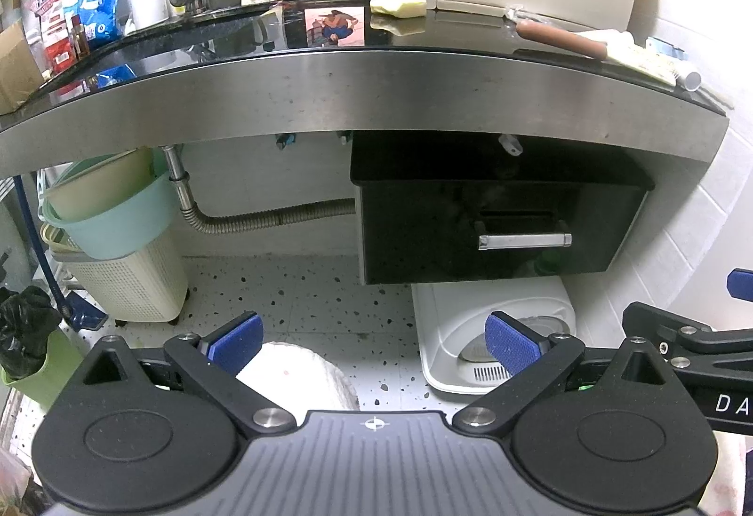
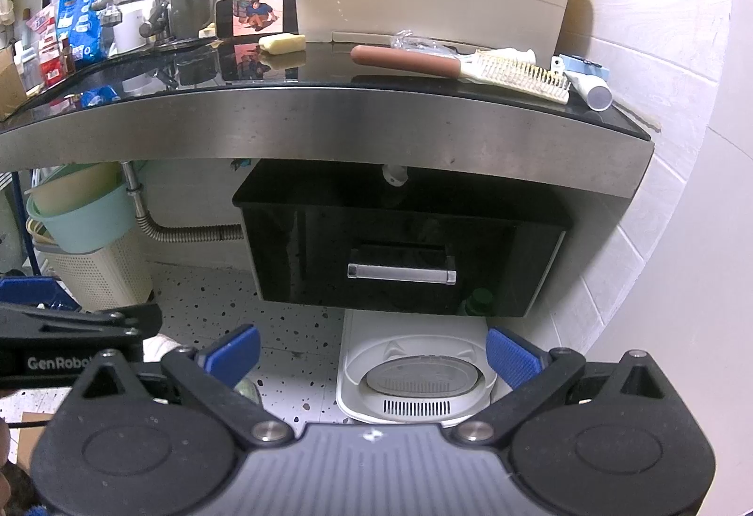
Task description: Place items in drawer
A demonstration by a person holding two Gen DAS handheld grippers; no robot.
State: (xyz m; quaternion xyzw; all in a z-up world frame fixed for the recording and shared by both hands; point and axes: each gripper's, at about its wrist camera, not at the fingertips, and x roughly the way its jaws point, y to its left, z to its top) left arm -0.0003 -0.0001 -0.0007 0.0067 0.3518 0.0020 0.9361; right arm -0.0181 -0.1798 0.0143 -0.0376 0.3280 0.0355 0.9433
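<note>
Working across the right wrist view, I start left of centre on the glossy black counter (image 2: pixel 329 81) with the soap bar (image 2: pixel 282 43): pale, waxy, probably slick, so I'd pinch its long sides. Next, right of centre, lies the brush (image 2: pixel 452 67), stiff and light, with a smooth brown handle that looks like the best hold. At the far right lies a soft tube (image 2: pixel 590 89). Below centre, the black drawer (image 2: pixel 400 262) is shut; its rigid metal bar handle (image 2: pixel 401 273) suits a hooking pull. My left gripper (image 1: pixel 374 344) and right gripper (image 2: pixel 372 353) are both spread wide, holding nothing.
</note>
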